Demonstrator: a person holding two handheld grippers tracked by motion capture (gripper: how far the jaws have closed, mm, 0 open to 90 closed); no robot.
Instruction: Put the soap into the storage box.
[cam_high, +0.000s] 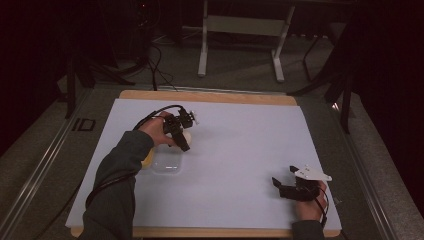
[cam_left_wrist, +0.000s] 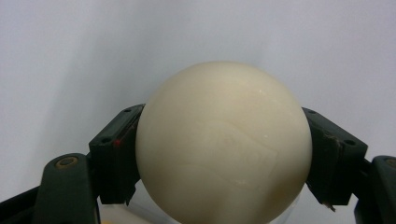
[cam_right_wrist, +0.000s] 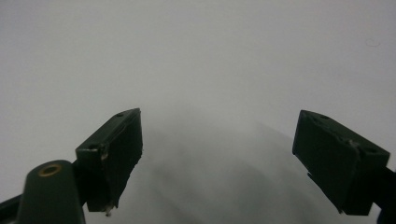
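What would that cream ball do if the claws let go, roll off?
Likely, yes: the cream ball looks round and smooth, so it could roll on the flat white sheet. It seems rigid, since the left gripper clamps it without visible denting.

Cream-white smooth ball (cam_left_wrist: 223, 144) pinched between left gripper (cam_high: 184, 134) fingers (cam_left_wrist: 114, 156), held just beyond a clear shallow plastic container (cam_high: 167, 164) on the white surface (cam_high: 240, 150).

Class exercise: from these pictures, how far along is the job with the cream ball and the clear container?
In hand: the left gripper is shut on the smooth cream-coloured ball, held beside the shallow clear plastic container on the white table sheet. Left: the ball is not yet in the container. The right gripper hangs open, holding nothing.
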